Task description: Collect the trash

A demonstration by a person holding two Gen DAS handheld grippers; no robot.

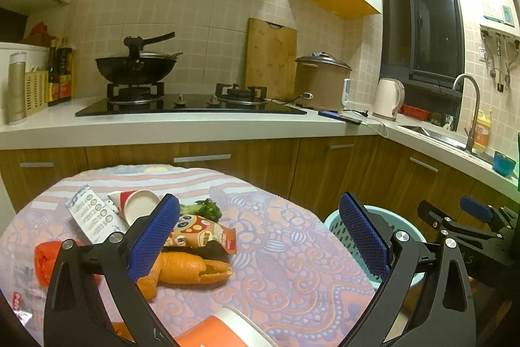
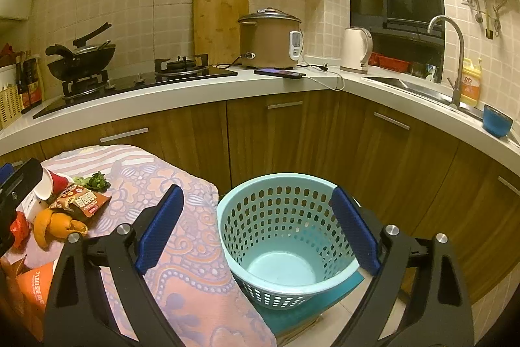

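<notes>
Trash lies on a patterned tablecloth (image 1: 286, 249): orange peel (image 1: 191, 270), a snack wrapper (image 1: 201, 233), a red-and-white paper cup (image 1: 136, 204), a white sachet (image 1: 91, 217), green vegetable scraps (image 1: 204, 208), a red wrapper (image 1: 45, 259) and an orange cup (image 1: 221, 330) at the near edge. My left gripper (image 1: 260, 236) is open and empty above the table, its left finger over the peel. My right gripper (image 2: 256, 230) is open and empty, straddling the empty light-blue perforated basket (image 2: 282, 236) beside the table. The peel (image 2: 58, 225) and wrapper (image 2: 81, 200) show at left there.
Behind the table run wooden cabinets (image 2: 292, 135) under a white counter (image 1: 182, 126) with a stove, a wok (image 1: 136, 64), a rice cooker (image 2: 269, 38), a phone (image 2: 279, 73), a kettle (image 2: 357, 49) and a sink with tap (image 2: 451, 54). The basket stands on a teal stand (image 2: 341, 291).
</notes>
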